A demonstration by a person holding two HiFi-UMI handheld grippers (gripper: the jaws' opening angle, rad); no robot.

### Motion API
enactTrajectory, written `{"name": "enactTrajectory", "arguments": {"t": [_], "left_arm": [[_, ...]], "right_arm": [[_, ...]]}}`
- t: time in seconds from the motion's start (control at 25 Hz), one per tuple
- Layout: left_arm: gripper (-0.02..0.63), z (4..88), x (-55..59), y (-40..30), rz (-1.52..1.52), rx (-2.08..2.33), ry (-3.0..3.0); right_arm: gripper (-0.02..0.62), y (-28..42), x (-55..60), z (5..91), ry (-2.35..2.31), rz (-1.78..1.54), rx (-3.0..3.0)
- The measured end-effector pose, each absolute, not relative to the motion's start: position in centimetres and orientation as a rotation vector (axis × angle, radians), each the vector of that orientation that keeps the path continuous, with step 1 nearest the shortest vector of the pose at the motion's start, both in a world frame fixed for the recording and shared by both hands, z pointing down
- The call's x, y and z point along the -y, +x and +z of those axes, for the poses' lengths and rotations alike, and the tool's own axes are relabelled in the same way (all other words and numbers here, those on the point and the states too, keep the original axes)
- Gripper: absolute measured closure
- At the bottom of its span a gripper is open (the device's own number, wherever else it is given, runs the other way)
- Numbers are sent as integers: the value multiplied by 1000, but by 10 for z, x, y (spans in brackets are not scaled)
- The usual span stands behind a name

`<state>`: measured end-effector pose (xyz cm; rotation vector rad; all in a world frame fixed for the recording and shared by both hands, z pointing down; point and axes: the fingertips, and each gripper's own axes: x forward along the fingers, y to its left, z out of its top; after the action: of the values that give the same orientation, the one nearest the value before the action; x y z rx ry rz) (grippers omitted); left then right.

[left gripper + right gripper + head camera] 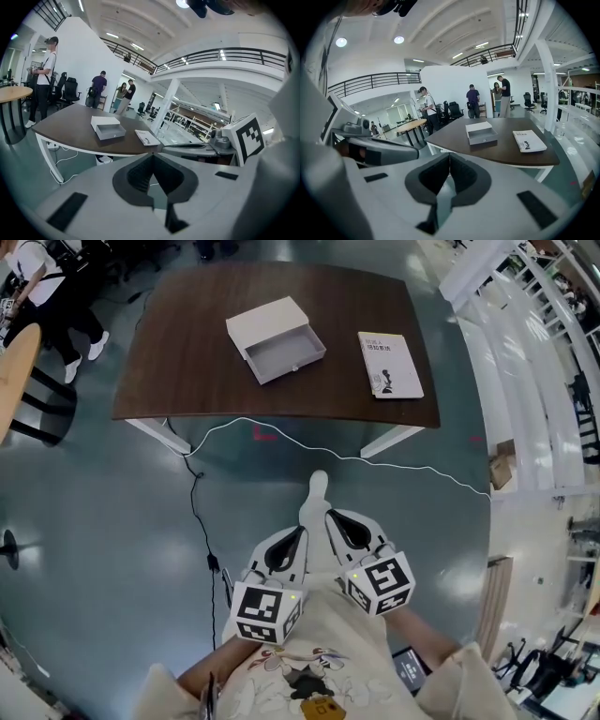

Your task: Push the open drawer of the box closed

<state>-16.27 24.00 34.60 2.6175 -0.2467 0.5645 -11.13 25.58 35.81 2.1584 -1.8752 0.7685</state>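
On the dark brown table [187, 381] lies a white box [265, 320] with its grey drawer [287, 354] pulled out toward me. The same box [103, 123] and drawer [111, 132] show small and far in the left gripper view, and the box [478, 127] and drawer [483, 137] also in the right gripper view. My left gripper [299, 533] and right gripper [332, 516] hang side by side over the floor, well short of the table. Both are shut and empty, the left gripper [151, 155] and right gripper [449, 155] jaws meeting at their tips.
A book [390, 364] lies on the table right of the box. A white cable [328, 454] runs across the floor in front of the table. A round wooden table [13, 371], office chairs and standing people are at the far left. White railings [525, 352] run along the right.
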Motion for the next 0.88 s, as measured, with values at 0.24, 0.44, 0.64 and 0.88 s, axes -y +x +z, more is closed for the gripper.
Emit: {"name": "enactTrajectory", "arguments": {"t": [0.24,0.44,0.64,0.88], "left_arm": [[601,362,-194,-84,603,277,2618],[601,358,-150,3,663,329,2656],[601,357,-105,77,710,422,2686],[601,381,-66,116,768,483,2650]], "right_arm": [[588,-34,-205,369,2109,775,1941],[588,51,-161,367,2095,797,2008],[589,115,-117,364,2029,796,2084],[589,146,-72,384,1942,816,2131]]}}
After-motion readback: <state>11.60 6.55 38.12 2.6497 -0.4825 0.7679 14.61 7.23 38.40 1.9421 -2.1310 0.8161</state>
